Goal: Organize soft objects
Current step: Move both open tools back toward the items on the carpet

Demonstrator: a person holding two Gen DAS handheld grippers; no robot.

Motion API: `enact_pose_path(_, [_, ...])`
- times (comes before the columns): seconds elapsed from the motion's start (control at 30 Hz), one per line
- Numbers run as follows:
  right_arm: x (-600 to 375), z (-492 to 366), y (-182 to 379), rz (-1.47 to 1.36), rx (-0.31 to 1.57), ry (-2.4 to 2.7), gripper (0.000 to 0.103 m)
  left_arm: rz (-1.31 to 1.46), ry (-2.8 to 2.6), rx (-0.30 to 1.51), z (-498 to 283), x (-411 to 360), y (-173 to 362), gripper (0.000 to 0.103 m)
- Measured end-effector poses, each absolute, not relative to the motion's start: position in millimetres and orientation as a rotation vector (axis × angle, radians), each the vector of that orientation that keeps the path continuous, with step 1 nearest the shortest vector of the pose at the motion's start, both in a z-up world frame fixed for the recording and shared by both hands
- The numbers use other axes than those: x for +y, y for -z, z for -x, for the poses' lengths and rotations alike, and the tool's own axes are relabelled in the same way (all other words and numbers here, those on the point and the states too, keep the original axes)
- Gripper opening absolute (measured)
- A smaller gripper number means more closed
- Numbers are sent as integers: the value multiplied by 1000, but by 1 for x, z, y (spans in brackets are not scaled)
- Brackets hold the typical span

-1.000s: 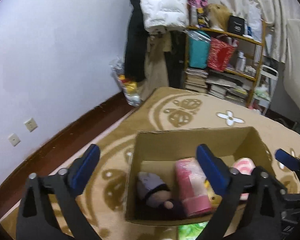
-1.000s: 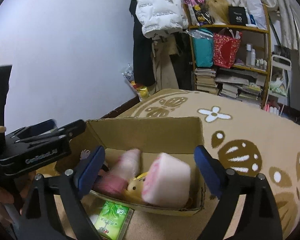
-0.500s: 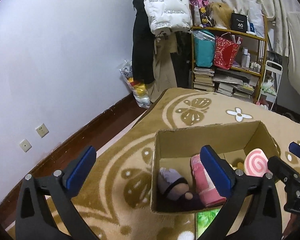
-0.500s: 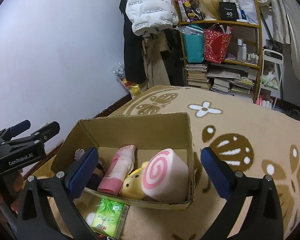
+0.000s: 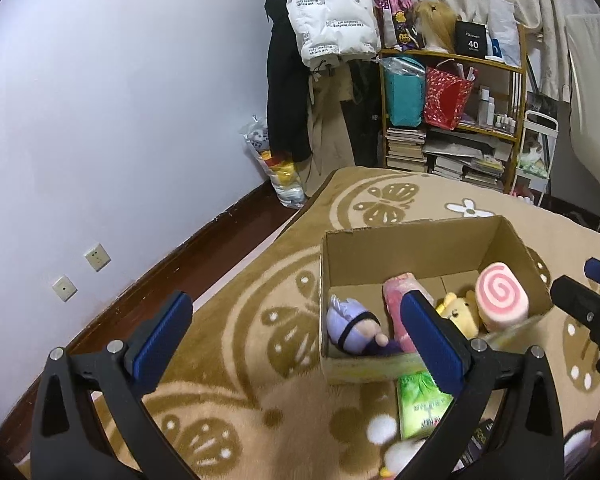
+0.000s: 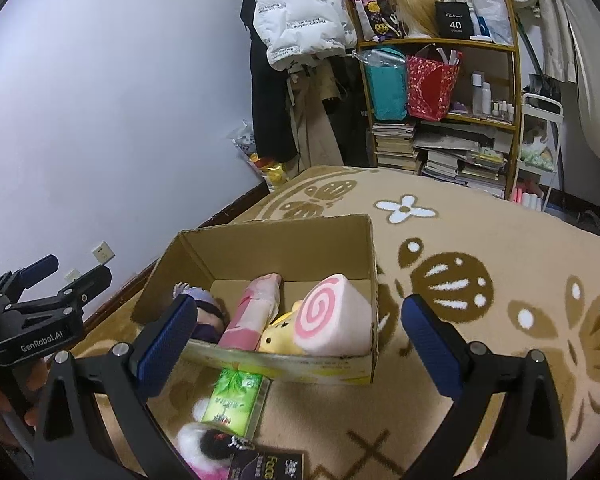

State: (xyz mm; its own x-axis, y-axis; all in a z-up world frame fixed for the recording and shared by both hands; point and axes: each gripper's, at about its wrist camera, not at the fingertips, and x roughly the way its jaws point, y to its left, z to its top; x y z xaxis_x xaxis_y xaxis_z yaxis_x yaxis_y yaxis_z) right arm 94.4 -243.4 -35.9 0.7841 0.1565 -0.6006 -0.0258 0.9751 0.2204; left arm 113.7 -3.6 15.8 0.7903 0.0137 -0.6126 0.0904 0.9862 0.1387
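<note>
A cardboard box (image 5: 412,232) (image 6: 276,224) sits open on the carpet. Inside it lie a purple-haired plush doll (image 5: 352,324) (image 6: 204,300), a pink soft pack (image 5: 398,292) (image 6: 252,312), a yellow plush bear (image 5: 456,312) (image 6: 280,332) and a pink swirl roll cushion (image 5: 500,296) (image 6: 328,320). In front of the box lie a green tissue pack (image 5: 420,404) (image 6: 234,400) and a white fuzzy plush (image 6: 204,444). My left gripper (image 5: 296,320) hangs open and holds nothing, above the carpet near the box's left corner. My right gripper (image 6: 298,320) hovers wide open and holds nothing, above the box's near edge.
A dark "Face" packet (image 6: 268,466) lies nearest me. At the far end stand a shelf (image 5: 452,120) of books and bags, hanging coats (image 6: 296,20) and a plastic bag of toys (image 5: 276,172). The wall runs along the left. Patterned carpet (image 6: 500,260) spreads to the right.
Both grippers have drawn back and risen from the box. The swirl cushion, between the right jaws a second ago, now rests in the box, and those jaws have widened.
</note>
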Motion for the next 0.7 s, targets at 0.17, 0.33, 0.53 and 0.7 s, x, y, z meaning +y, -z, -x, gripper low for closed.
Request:
enact_pose_path(0.17, [-244, -81, 24, -190, 671, -126, 103, -175, 61, 688, -92, -1, -19, 103])
enact_pose_path(0.33, [-241, -70, 16, -201, 681, -153, 103, -166, 63, 709, -72, 4, -22, 103])
enact_pose_path(0.53, [-234, -54, 16, -215, 721, -174, 103, -139, 64, 742, -50, 7, -18, 103])
enact_pose_path(0.7, [-228, -41, 22, -214, 754, -182, 103, -152, 53, 736, -36, 7, -15, 103])
